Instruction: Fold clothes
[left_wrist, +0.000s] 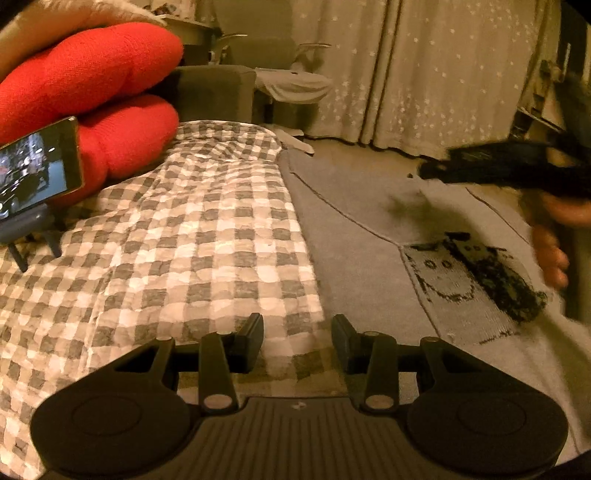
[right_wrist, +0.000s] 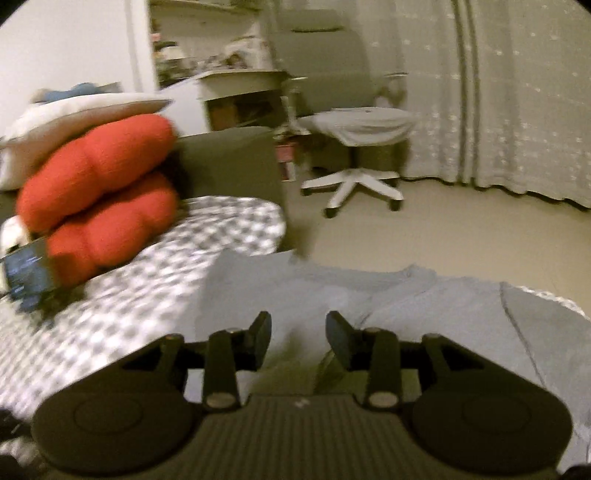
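At the bottom of the left wrist view the left gripper (left_wrist: 297, 341) hovers with fingers spread and empty over the checked bedcover (left_wrist: 166, 236), while the grey sweatshirt (left_wrist: 362, 251) lies flat at right. The right gripper (right_wrist: 298, 338), fingers likewise apart, hangs above that sweatshirt (right_wrist: 424, 306). A red cushion (left_wrist: 92, 96) sits upper left.

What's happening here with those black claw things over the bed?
A person is holding a claw in each hand, about to fold a grey sweater spread on a checked bedcover. The left claw hangs open near the sweater's edge, gripping nothing. The right claw is also open and empty above the sweater, and looks blurred. No fold shows yet. Red cushions and a propped phone sit nearby.
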